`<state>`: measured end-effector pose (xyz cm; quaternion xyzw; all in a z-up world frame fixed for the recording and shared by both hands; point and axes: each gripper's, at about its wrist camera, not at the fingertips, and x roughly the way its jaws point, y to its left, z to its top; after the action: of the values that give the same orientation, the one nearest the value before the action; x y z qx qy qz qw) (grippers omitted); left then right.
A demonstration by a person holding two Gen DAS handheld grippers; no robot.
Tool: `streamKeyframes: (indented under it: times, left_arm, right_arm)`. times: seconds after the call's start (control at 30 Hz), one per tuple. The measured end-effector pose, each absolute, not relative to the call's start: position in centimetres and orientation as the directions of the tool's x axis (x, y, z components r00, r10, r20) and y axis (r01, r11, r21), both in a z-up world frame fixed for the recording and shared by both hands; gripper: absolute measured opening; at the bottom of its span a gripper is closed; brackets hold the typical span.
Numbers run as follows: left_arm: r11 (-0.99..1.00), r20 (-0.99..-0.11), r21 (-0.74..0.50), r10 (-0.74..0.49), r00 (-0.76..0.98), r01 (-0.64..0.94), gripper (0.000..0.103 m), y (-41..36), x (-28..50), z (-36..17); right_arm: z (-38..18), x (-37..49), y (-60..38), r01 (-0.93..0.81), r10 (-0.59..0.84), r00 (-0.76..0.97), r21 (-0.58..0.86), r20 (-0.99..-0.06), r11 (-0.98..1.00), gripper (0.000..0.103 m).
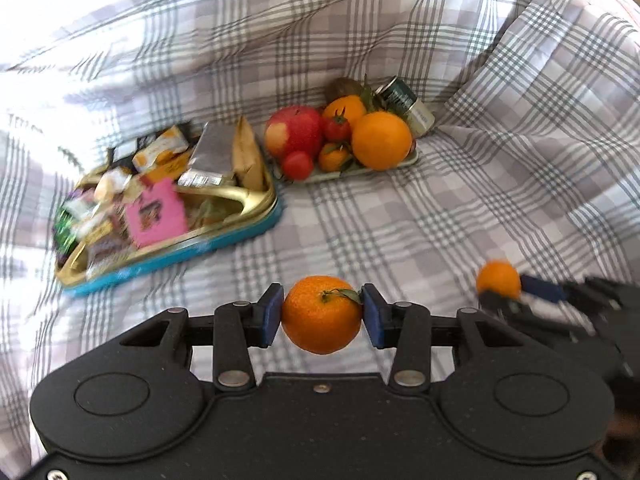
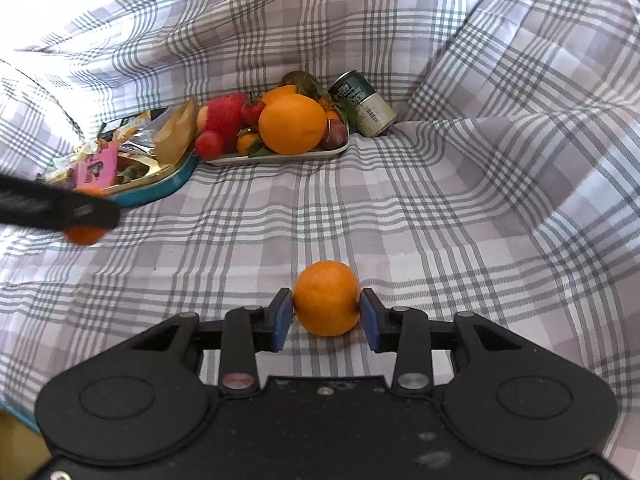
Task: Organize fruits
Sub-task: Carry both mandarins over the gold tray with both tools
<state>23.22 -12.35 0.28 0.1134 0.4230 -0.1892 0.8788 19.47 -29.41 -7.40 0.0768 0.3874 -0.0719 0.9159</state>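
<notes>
My left gripper (image 1: 322,314) is shut on a mandarin with a leafy stem (image 1: 322,314), held above the plaid cloth. My right gripper (image 2: 326,308) is shut on a smooth mandarin (image 2: 326,298). Each gripper shows blurred in the other view: the right one with its mandarin (image 1: 498,280) at right, the left one with its mandarin (image 2: 84,234) at left. A pale tray (image 1: 400,162) at the back holds a big orange (image 1: 382,140), a red apple (image 1: 294,132), tomatoes and small mandarins; it also shows in the right wrist view (image 2: 280,156).
A gold and teal tin (image 1: 168,260) full of snack packets lies left of the fruit tray. A green and cream can (image 2: 364,104) lies on its side right of the tray. The plaid cloth (image 2: 440,220) rises in folds behind and at right.
</notes>
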Motion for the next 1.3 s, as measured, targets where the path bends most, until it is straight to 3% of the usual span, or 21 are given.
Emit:
streamKeyframes:
  times: [0.43,0.83,1.3]
  left_arm:
    - [0.942,-0.783,0.009,-0.202,0.588,0.337,0.051,-6.5,17.4,2.2]
    - [0.952,-0.771,0.004,-0.192,0.607,0.306,0.051,-3.8,11.5,3.4]
    - [0.964,-0.769,0.013,-0.161,0.619,0.267,0.051,-2.7,4.9,2.4]
  right_arm:
    - [-5.2,17.2,-27.3,0.137,-0.044,0.705,0.075,-0.708,0.988,0.038]
    - [0.6,9.7,-24.7,0.013,0.084,0.771,0.148,-0.631,0.989,0.038]
    - [2.1,0.9,-21.4,-0.090,0.160,0.774,0.143,-0.612,0.986,0.038]
